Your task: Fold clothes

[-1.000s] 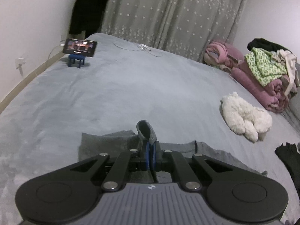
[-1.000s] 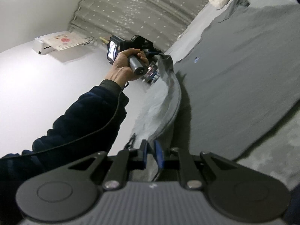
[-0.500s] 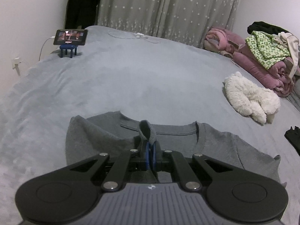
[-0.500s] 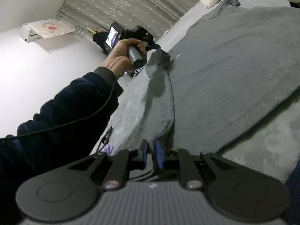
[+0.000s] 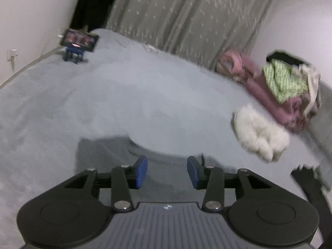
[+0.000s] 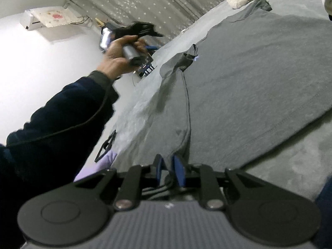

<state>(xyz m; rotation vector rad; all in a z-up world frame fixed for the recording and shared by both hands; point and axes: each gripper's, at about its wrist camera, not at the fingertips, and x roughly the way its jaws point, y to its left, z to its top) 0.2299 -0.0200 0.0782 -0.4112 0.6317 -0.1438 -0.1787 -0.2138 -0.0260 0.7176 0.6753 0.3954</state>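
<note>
The grey T-shirt lies spread flat on the bed, neckline toward the far side, with one side edge doubled over in a narrow strip along its left. That looks like the first lengthwise fold at most; the sleeve, the other side and the crosswise folds seem yet to be done, so the task is judged to be at an early stage.

The left tongs stand wide apart with nothing between them, above the shirt's collar area. The right tongs are parted only a little at the shirt's near hem; cloth lies just at their tips, but whether they pinch it cannot be told.

The bed has a pale grey, plush cover. On it, far left, a phone on a blue stand; at the right, a white fluffy garment and a pile of pink and green clothes. A starred grey curtain hangs behind, between white walls.
</note>
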